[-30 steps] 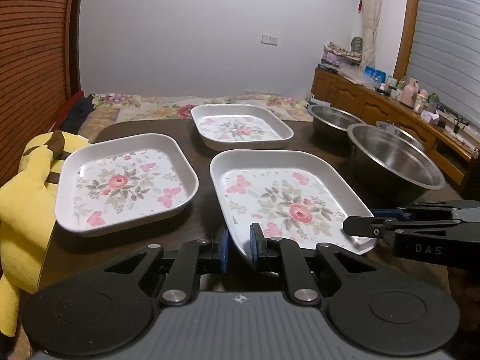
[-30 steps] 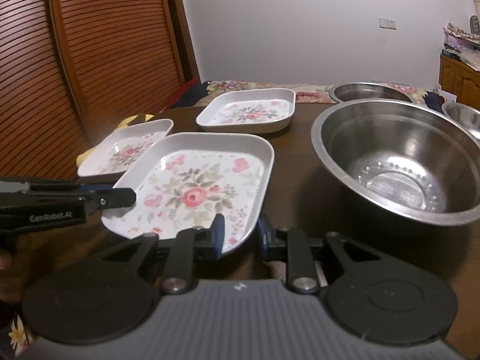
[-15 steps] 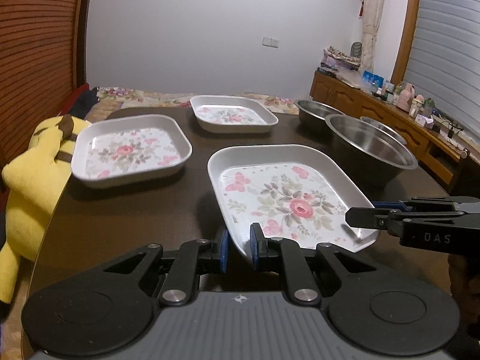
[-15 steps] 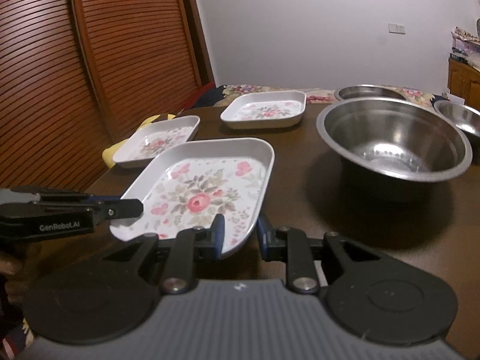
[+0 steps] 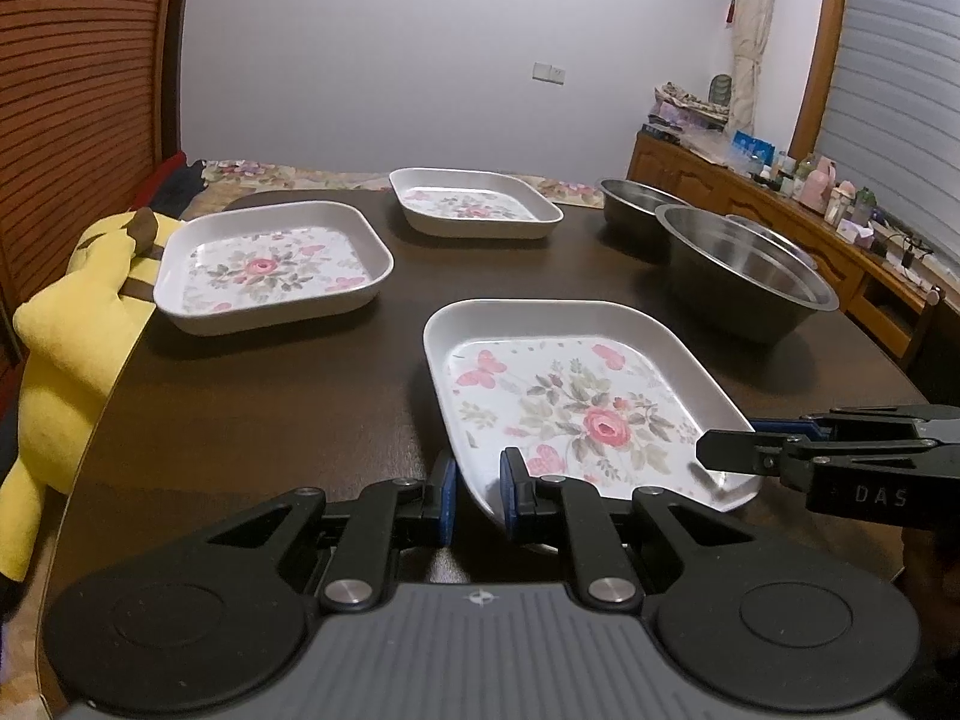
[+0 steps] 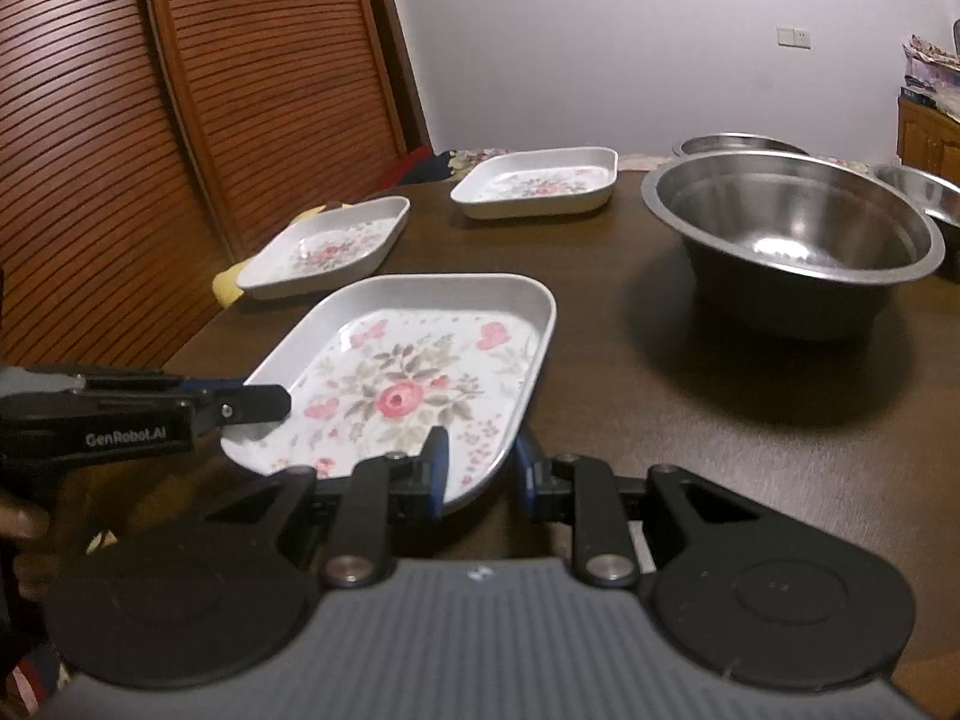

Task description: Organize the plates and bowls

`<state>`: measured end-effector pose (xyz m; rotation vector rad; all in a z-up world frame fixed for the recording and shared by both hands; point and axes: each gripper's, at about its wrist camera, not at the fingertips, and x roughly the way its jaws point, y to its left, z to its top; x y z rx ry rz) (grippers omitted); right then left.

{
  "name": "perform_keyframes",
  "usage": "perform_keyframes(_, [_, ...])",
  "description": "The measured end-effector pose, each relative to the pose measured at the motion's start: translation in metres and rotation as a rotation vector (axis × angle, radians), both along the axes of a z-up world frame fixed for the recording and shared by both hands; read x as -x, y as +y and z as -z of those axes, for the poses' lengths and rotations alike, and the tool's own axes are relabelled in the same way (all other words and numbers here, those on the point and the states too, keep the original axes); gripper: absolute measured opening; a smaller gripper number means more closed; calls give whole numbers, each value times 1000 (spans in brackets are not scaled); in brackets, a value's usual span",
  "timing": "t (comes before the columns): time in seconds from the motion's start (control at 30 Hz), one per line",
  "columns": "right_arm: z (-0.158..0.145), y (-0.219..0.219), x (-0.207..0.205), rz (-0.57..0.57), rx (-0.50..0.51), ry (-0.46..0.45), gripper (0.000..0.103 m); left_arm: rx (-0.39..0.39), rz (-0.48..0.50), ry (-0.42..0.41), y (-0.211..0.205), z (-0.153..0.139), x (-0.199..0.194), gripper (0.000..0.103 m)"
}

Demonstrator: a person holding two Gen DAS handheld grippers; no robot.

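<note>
The near floral plate (image 5: 576, 414) is held at two adjacent near corners, clear of the dark tabletop (image 5: 270, 396) or only just above it; the gap beneath is not plainly visible.

The left hand-held gripper (image 5: 478, 492) is closed down on the plate's rim at the near-left corner, one blue pad outside the wall and one inside. The right hand-held gripper (image 6: 478, 471) grips the near-right corner in the same way, its fingers narrowed onto the rim.

Handling properties, as judged: the plate appears to be a rigid, light, melamine-type dish with a smooth glossy surface. It should not flex, but the rim may slip between the pads if tilted steeply. The raised wall is the correct hold point, because the flat floor offers no purchase.

Beyond it, a second floral plate (image 5: 270, 270) stands on the left of the tabletop beside a yellow plush toy (image 5: 66, 324), and a third floral plate (image 5: 474, 204) lies farther back. A large steel bowl (image 5: 744, 276) stands to the right, with other steel bowls (image 5: 636, 204) behind it. The bowls will probably be heavier and noisier on contact.
</note>
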<state>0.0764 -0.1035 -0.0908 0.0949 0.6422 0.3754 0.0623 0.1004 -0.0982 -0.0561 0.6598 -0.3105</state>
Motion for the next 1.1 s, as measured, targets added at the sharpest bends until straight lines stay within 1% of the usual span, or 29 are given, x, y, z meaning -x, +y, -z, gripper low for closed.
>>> perform_keyframes(0.17, [1, 2, 2, 6, 5, -11, 26, 10, -2, -1, 1, 1, -2, 16])
perform_keyframes(0.3, [3, 1, 3, 11, -6, -22, 26, 34, -2, 2, 4, 2, -4, 16])
perform_keyframes(0.63, [4, -2, 5, 19, -3, -30, 27, 38, -10, 0, 4, 3, -3, 16])
perform_keyframes(0.7, [4, -2, 5, 22, -2, -33, 27, 41, -21, 1, 5, 3, -4, 20])
perform_keyframes(0.77, [4, -3, 5, 25, 5, -40, 27, 47, -25, 2, 7, 3, -3, 25])
perform_keyframes(0.93, [3, -10, 2, 46, -12, -41, 27, 48, -23, -7, 8, -3, -3, 32])
perform_keyframes(1.1, [-4, -16, 1, 59, -24, -67, 27, 46, -19, -34, 8, -14, -4, 39])
